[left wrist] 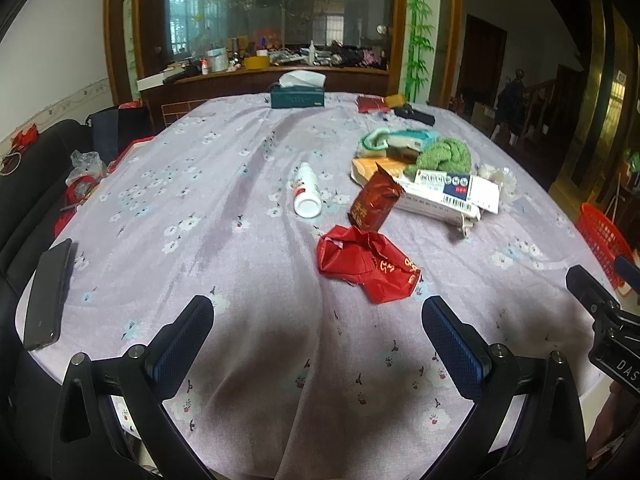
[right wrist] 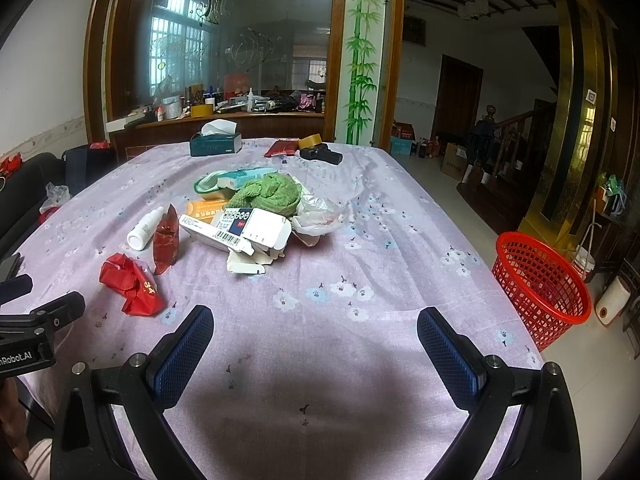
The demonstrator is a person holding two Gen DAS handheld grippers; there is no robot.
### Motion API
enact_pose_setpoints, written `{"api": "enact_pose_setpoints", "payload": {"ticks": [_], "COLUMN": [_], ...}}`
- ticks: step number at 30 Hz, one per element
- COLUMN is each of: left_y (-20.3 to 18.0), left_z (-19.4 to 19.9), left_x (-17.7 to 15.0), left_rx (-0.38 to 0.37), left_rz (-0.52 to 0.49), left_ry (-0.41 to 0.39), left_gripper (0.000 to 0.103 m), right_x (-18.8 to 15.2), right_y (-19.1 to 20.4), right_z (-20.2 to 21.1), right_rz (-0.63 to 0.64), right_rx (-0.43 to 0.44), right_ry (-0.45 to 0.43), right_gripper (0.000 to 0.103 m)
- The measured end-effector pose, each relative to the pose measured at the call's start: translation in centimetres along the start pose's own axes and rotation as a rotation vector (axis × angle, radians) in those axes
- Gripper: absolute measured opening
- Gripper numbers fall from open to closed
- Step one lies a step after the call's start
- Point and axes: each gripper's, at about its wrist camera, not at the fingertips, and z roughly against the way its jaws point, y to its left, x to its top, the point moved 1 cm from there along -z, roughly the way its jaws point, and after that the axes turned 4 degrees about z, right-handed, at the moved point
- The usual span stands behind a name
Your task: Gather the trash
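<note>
Trash lies on a table with a lilac flowered cloth (left wrist: 200, 208) (right wrist: 360, 264). A crumpled red wrapper (left wrist: 366, 266) (right wrist: 132, 282) lies nearest. Behind it are a dark red foil packet (left wrist: 374, 204) (right wrist: 166, 240), a small white bottle (left wrist: 307, 196) (right wrist: 145, 229) on its side, torn white cartons (left wrist: 448, 194) (right wrist: 244, 232), a green cloth (left wrist: 440, 156) (right wrist: 268, 194) and clear plastic (right wrist: 320, 216). My left gripper (left wrist: 318, 316) is open and empty, just short of the red wrapper. My right gripper (right wrist: 315, 326) is open and empty over bare cloth.
A red mesh basket (right wrist: 540, 280) (left wrist: 604, 236) stands on the floor right of the table. A tissue box (left wrist: 297, 94) (right wrist: 216, 142), a tape roll (right wrist: 313, 141) and dark items sit at the far edge. A black phone (left wrist: 48, 292) lies at the table's left edge.
</note>
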Motion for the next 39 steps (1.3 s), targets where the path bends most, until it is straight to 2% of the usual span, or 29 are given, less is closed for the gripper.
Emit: {"api": "enact_pose_setpoints", "payload": {"ticks": [6,8,14,19,23,30,33,35,39], "left_y": [0.8,0.7,0.6,0.1,-0.4,-0.8,-0.2,0.1,0.6], "left_z": [2.9,3.6,4.8,5.5,6.2,6.5,6.3,6.0,4.8], "left_x": [-1.1,-1.8,-4.7,-5.8,-6.4,-6.4,-5.8,-5.5,-5.3], "left_rx": [0.030,0.046,-0.011,-0.034,-0.106,-0.134,-0.230,-0.227,-0.221], "left_rz": [0.080,0.084,0.131,0.110,0.107,0.092,0.120,0.128,0.146], "left_ry": [-0.113,-0.126,-0.090,-0.087,-0.094,-0.104,-0.109,-0.108,-0.057], "left_gripper": [0.103,0.103,0.103,0.103,0.103,0.103,0.103,0.103,0.103], "right_x": [0.2,0.3,0.3,0.4,0.4,0.3,0.3,0.2,0.1], "right_y": [-0.3,-0.3,0.1,0.3,0.5,0.8,0.9,1.1,1.2], "right_z": [0.6,0.8,0.7,0.7,0.7,0.8,0.8,0.7,0.5], "right_rz": [0.003,0.003,0.010,0.014,0.016,0.026,0.031,0.033,0.041], "right_rx": [-0.003,0.000,0.006,0.011,0.014,0.021,0.020,0.019,0.020], "right_ry": [-0.018,-0.020,-0.013,-0.014,-0.012,-0.015,-0.014,-0.010,-0.007], "right_gripper": [0.103,0.103,0.103,0.103,0.103,0.103,0.103,0.103,0.103]}}
